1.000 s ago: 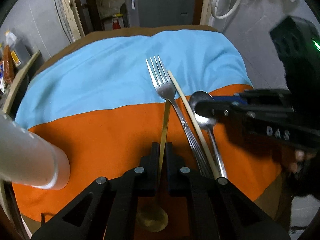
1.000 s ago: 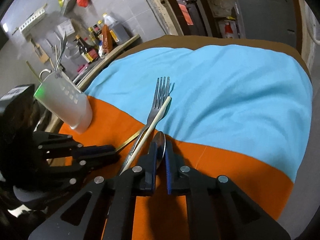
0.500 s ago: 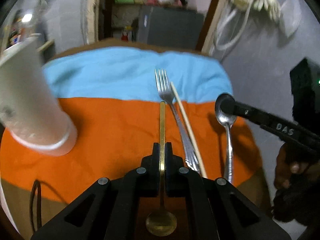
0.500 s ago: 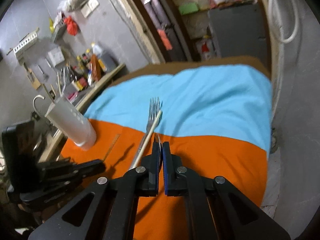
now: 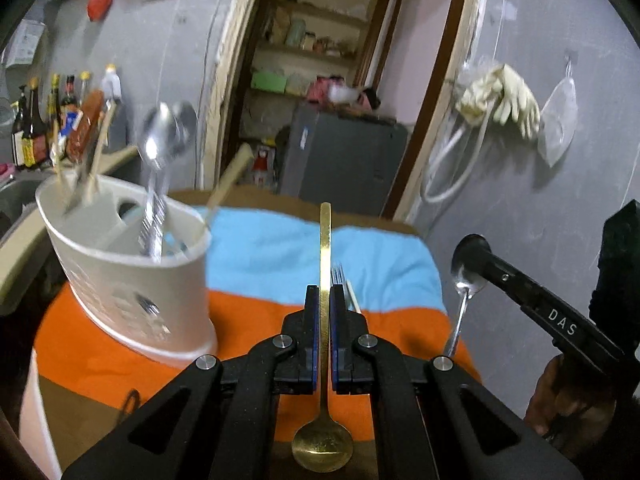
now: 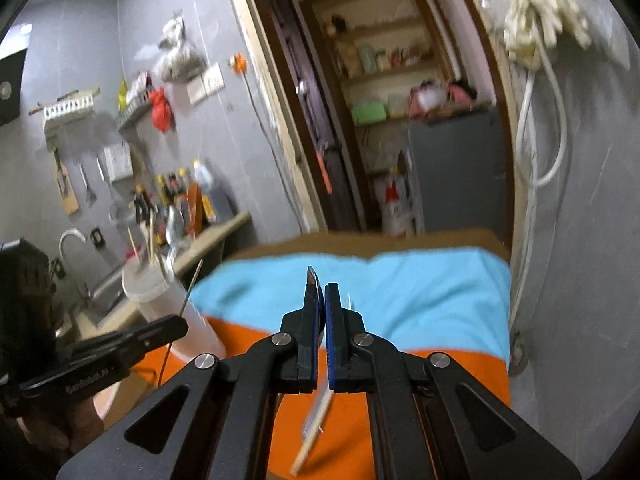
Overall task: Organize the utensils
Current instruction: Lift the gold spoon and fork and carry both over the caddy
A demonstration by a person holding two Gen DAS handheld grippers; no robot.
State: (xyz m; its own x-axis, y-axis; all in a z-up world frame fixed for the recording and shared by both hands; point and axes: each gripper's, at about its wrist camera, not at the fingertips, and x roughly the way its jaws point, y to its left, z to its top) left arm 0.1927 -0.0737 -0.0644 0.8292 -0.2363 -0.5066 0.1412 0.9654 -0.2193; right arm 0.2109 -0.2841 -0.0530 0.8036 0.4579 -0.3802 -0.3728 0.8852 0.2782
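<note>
My left gripper [image 5: 325,294] is shut on a gold spoon [image 5: 325,360], held above the table with the handle pointing forward and the bowl toward me. My right gripper [image 6: 320,300] is shut on a silver spoon [image 5: 464,284], gripped at its bowl, the handle hanging down. In the right wrist view the left gripper [image 6: 176,326] shows at left with the thin gold handle. A white utensil holder [image 5: 132,280] stands at left on the orange cloth, with a spoon, a fork and chopsticks in it. A fork [image 5: 338,274] and a chopstick [image 5: 352,294] lie on the cloth.
The table carries a blue cloth [image 5: 272,256] and an orange cloth [image 5: 100,348]. A counter with bottles [image 5: 48,128] and a sink lies to the left. A grey wall is close on the right, a doorway with shelves behind.
Both grippers have lifted their spoons off the cloth and tilted up. The utensil holder now stands closer at left in the left wrist view.
</note>
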